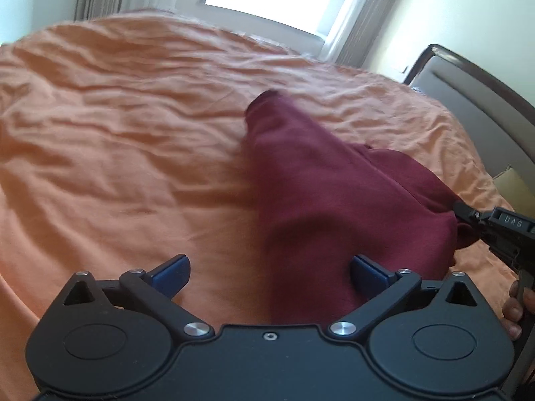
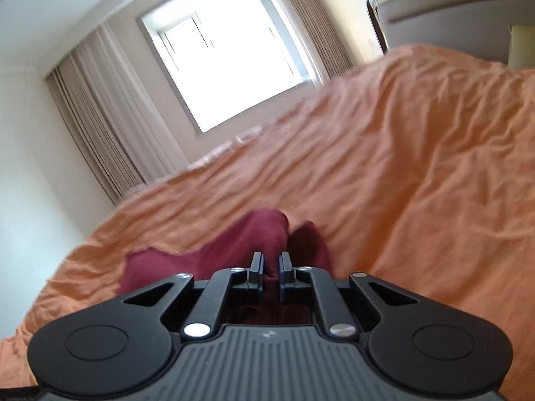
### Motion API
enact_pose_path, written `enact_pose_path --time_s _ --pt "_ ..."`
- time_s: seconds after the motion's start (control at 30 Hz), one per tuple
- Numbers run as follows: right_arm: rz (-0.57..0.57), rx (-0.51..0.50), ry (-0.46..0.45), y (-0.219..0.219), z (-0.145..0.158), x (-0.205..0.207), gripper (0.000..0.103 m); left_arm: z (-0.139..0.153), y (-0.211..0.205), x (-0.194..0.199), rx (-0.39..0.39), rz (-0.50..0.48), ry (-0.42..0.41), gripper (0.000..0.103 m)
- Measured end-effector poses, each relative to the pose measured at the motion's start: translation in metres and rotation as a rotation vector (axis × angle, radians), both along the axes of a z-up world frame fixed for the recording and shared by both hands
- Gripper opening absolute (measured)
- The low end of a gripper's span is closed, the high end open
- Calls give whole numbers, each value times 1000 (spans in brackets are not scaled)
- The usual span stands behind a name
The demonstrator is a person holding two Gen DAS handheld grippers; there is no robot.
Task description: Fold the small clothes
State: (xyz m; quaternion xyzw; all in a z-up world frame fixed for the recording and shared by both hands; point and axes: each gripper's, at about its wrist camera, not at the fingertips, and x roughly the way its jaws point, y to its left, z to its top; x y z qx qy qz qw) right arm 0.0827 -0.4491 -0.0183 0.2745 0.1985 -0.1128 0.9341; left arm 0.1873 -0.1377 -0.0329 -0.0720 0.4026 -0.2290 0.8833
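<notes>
A maroon garment (image 1: pixel 321 193) lies stretched over the orange bedsheet (image 1: pixel 133 127), one narrow end pointing away toward the window. My left gripper (image 1: pixel 269 275) hovers open just above its near part, blue pads (image 1: pixel 172 272) wide apart and holding nothing. In the left wrist view the right gripper (image 1: pixel 463 212) comes in from the right edge and pinches the garment's right corner. In the right wrist view my right gripper (image 2: pixel 270 264) is shut on a bunch of the maroon cloth (image 2: pixel 234 247), which trails ahead and to the left.
The wrinkled orange sheet (image 2: pixel 401 167) covers the whole bed. A dark padded headboard (image 1: pixel 474 107) stands at the right, and a bright window (image 2: pixel 227 67) with curtains lies beyond the bed. A person's hand (image 1: pixel 513 310) grips the right tool.
</notes>
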Motion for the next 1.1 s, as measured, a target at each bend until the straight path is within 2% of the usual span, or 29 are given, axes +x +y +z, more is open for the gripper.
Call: enact_pose_path --time_s 0.07,0.1,0.17,0.2,0.23,0.33,0.4,0.6,0.73,0.87,0.97,1.0,1.03,1.1 --pt "19 50 44 -5 -14 5 11 -11 3 3 -7 28 52 102" --pt "22 59 59 -4 -19 5 12 -13 6 3 -15 32 53 102" --pt "23 40 59 1 -25 -1 22 -13 6 2 -9 30 44 102" --pt "16 25 55 5 -25 -6 29 -12 6 2 -5 28 42 102" --pt "12 17 50 7 -25 -11 41 -11 6 3 -3 28 43 102" --pt "37 -19 15 16 -20 -31 62 -9 8 4 -20 38 53 102" --pt "81 -78 0 25 -17 -47 69 -7 12 4 -35 45 61 102" --pt "282 -349 44 80 -16 -76 69 -3 21 1 -57 62 70 102" --pt "367 -512 78 117 -22 -68 66 -1 23 -2 -54 74 69 102" --pt "348 -613 79 139 -29 -51 63 1 25 -6 -51 73 65 102" --pt "316 -616 55 140 -30 -41 60 2 26 -7 -52 73 65 102" --pt "305 -604 46 139 -29 -41 55 2 26 -7 -51 74 66 102" --pt "297 -592 39 136 -27 -41 38 3 26 -8 -48 73 66 102" --pt "295 -600 29 135 -24 -43 17 4 26 -10 -42 73 66 102"
